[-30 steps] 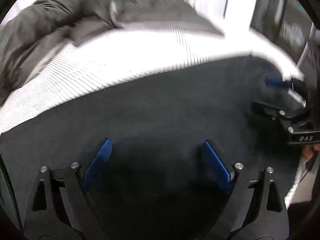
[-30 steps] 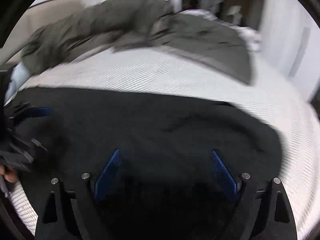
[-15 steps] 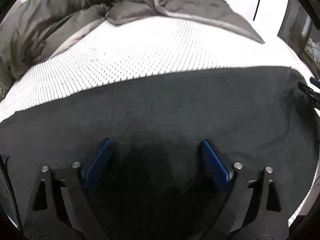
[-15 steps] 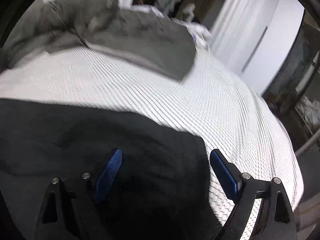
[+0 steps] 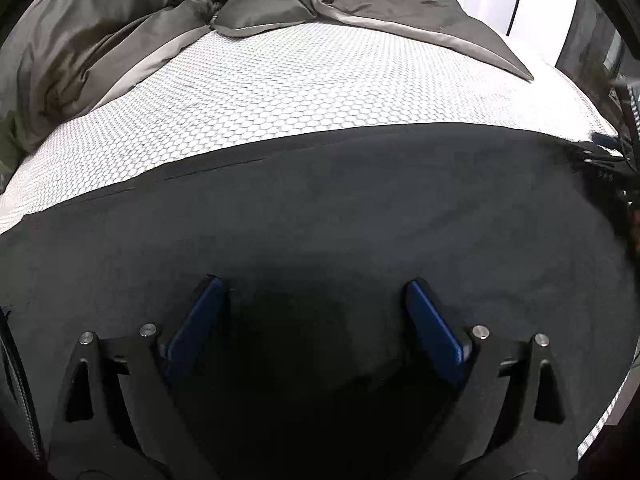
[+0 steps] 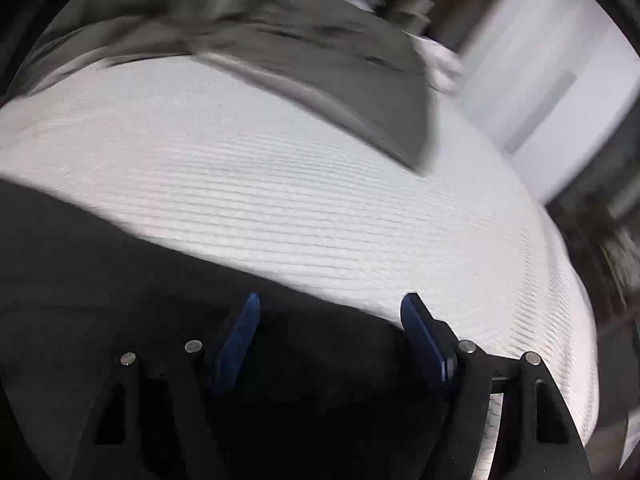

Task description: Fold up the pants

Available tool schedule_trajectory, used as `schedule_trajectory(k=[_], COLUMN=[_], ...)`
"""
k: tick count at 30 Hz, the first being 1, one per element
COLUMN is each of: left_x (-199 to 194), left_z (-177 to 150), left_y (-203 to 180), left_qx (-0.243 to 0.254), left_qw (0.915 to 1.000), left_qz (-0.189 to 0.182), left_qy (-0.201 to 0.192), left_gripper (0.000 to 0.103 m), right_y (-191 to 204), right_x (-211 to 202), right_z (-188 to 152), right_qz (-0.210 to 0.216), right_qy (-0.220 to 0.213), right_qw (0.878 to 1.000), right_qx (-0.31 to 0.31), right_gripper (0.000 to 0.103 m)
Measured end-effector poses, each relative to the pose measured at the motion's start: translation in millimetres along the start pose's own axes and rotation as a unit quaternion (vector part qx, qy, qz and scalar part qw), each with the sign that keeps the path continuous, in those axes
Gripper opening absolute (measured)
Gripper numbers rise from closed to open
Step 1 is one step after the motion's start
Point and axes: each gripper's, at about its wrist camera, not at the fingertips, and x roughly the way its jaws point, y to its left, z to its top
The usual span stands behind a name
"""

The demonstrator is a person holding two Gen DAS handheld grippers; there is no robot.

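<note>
Black pants (image 5: 320, 208) lie spread flat across the near part of a white mattress (image 5: 300, 88). My left gripper (image 5: 313, 282) hovers low over the pants' middle, open, with only flat cloth under its blue pads. My right gripper (image 6: 331, 298) is over the right end of the pants (image 6: 120, 280), whose edge runs between its fingers. Its jaws are closing, and the pads stand apart from the cloth. In the left wrist view the right gripper (image 5: 600, 156) shows only as a dark blur at the far right edge.
A crumpled grey duvet (image 5: 120, 12) covers the far part of the bed, seen also in the right wrist view as grey duvet (image 6: 300, 40). Bare white mattress (image 6: 320, 184) lies between it and the pants. The bed's right edge drops off near white walls and dark furniture.
The right gripper has swung from the pants' middle to their right end, and its jaws have narrowed. The left gripper has shifted sideways over the pants, with the right gripper sliding to the view's edge.
</note>
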Motion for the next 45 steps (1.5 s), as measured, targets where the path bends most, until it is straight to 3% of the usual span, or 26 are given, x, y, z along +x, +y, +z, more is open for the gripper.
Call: schedule_trajectory(k=[2,3,5,7,9,12,14,16,19,22,24,25,27,28,29,31,38,42,45], left_x=[-1.2,-3.7,-15.4,-36.3,-48.1,-45.1,-35.4,-27.2,-30.5,-37.4,-46.6,-52.9,-63.0,-70.0,-76.0,-84.7,-119.8,-119.4,-108.4], left_z=[0.5,0.8,3.5,1.3,-1.2,-8.5,-17.2,-27.4,-41.3,-53.7,-66.9,-75.4,-88.2,-97.1,-103.9,-111.0,-122.6,-122.8,-126.0], left_y=[6.3,7.2,5.0,-8.8,-28.1,-73.0,-96.6,-103.1,-70.8,-11.0,51.1,87.0,137.1,162.0,176.5,182.7,162.2,189.3,202.8], left_qx=[-0.005,-0.008,-0.008,0.005,0.022,0.075,0.109,0.126,0.113,0.084,0.029,-0.012,-0.074,-0.105,-0.120,-0.114,-0.076,-0.127,-0.149], left_qw=[1.0000,0.9999,0.9995,0.9985,0.9962,0.9920,0.9913,0.9913,0.9931,0.9962,0.9978,0.9969,0.9910,0.9855,0.9857,0.9880,0.9891,0.9821,0.9703], left_qz=[0.001,0.009,0.022,-0.004,-0.040,-0.087,-0.068,-0.036,-0.032,0.019,0.059,0.077,0.110,0.131,0.115,0.097,0.108,0.130,0.189], left_qy=[-0.001,-0.003,-0.023,-0.055,-0.073,-0.052,-0.026,-0.012,-0.008,-0.010,-0.010,-0.010,-0.017,-0.022,-0.030,-0.039,-0.065,-0.049,-0.026], left_gripper=[0.093,0.093,0.085,0.086,0.089,0.091,0.090,0.090,0.090,0.093,0.096,0.096,0.097,0.096,0.089,0.084,0.085,0.086,0.090], right_y=[-30.5,-39.8,-41.3,-30.7,-12.4,39.4,69.5,89.1,92.5,69.9,54.8,45.6,35.7,33.7,23.8,10.6,9.1,-13.9,-47.6], right_x=[-0.3,-12.9,-51.3,-97.1,-123.9,-135.7,-133.7,-116.7,-100.5,-88.4,-82.5,-77.6,-81.3,-84.9,-77.4,-76.8,-66.1,-61.3,-61.2], right_z=[-7.2,-14.2,-21.2,-34.7,-51.0,-70.4,-80.4,-84.9,-85.5,-80.7,-83.3,-88.2,-92.7,-93.5,-87.2,-93.8,-95.4,-102.0,-117.4], right_qz=[0.022,0.034,0.017,0.037,0.095,0.177,0.207,0.202,0.177,0.144,0.135,0.153,0.164,0.123,0.095,0.070,0.092,0.095,0.071], right_qy=[0.013,0.003,-0.038,-0.081,-0.099,-0.076,-0.062,-0.034,-0.039,-0.039,-0.036,-0.036,-0.038,-0.044,-0.046,-0.046,-0.053,-0.049,-0.040], right_qw=[0.999,0.997,0.996,0.993,0.987,0.980,0.976,0.979,0.983,0.989,0.990,0.988,0.986,0.991,0.994,0.996,0.994,0.993,0.993], right_qx=[0.042,0.064,0.077,0.081,0.084,0.050,0.020,-0.009,-0.032,-0.015,-0.005,-0.001,0.001,-0.006,-0.009,0.009,0.028,0.048,0.088], right_gripper=[0.075,0.075,0.075,0.088,0.092,0.092,0.092,0.092,0.092,0.092,0.091,0.090,0.091,0.092,0.093,0.094,0.094,0.094,0.094])
